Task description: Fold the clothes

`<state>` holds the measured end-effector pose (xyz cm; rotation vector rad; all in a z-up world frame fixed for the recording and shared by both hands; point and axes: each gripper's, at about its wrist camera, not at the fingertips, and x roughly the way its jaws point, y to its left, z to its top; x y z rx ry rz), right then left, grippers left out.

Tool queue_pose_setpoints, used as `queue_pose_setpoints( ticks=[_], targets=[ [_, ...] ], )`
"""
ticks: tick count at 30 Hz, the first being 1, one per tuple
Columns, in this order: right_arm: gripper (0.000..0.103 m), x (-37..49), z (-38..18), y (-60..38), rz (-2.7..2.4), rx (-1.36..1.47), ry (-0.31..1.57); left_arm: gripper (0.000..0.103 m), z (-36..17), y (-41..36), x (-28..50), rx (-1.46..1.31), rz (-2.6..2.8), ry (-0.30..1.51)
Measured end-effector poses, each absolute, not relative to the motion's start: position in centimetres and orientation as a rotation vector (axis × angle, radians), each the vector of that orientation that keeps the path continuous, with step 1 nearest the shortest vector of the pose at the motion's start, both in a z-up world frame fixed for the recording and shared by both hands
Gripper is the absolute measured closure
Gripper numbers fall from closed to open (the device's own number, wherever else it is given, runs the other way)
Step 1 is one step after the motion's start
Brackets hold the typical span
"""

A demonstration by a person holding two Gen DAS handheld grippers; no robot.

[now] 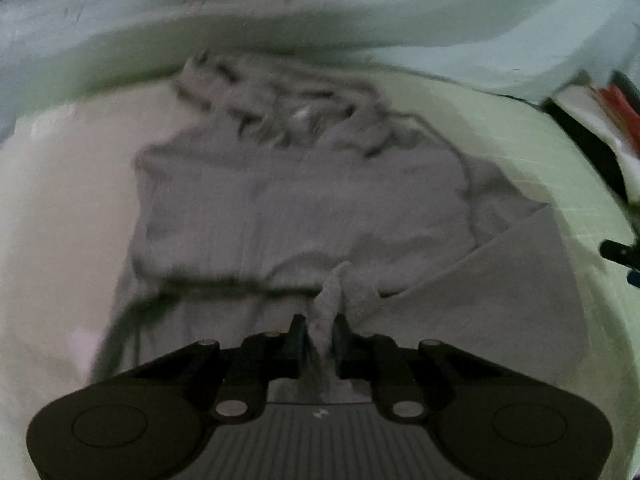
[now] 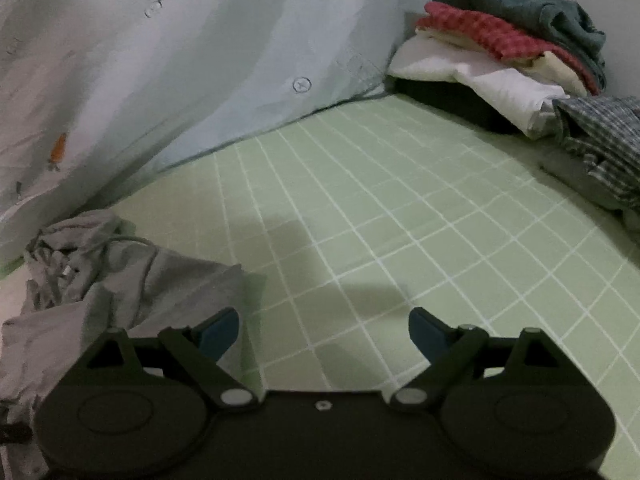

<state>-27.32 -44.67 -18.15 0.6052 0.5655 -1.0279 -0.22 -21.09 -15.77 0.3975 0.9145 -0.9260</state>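
A grey garment (image 1: 304, 200) lies spread on the green checked sheet (image 1: 520, 136), its bunched waistband and drawstring at the far end. My left gripper (image 1: 320, 336) is shut on a pinched ridge of this grey cloth near its closest edge. In the right wrist view the same grey garment (image 2: 120, 276) lies crumpled at the lower left. My right gripper (image 2: 324, 328) stands open above the bare green sheet (image 2: 400, 200), just right of the garment's edge, with nothing between its blue-padded fingers.
A pale blue curtain or cloth wall (image 2: 200, 60) with small prints runs along the back. A stack of folded clothes (image 2: 508, 48) sits at the far right, with a checked shirt (image 2: 600, 140) crumpled beside it. The right gripper's tip (image 1: 620, 254) shows at the right edge.
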Motion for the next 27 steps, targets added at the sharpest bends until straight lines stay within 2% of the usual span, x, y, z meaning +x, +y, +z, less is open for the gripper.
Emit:
queue_pose_setpoints(
  ticks=[11,21,27],
  targets=[
    [0.01,-26.8,-19.6,-44.0,-1.06,0.526,0.67,0.091,-7.1,-19.6,4.5,0.099,-0.935,0.789],
    [0.01,-25.2,-20.1,-43.3,-1.026,0.486,0.735,0.091,3.0,-14.6,9.5,-0.066,-0.849,0.473],
    [0.01,-24.8,-20.2,-42.9,-1.015,0.461,0.753,0.086,-1.3,-12.7,11.4,-0.006,-0.66,0.565]
  ],
)
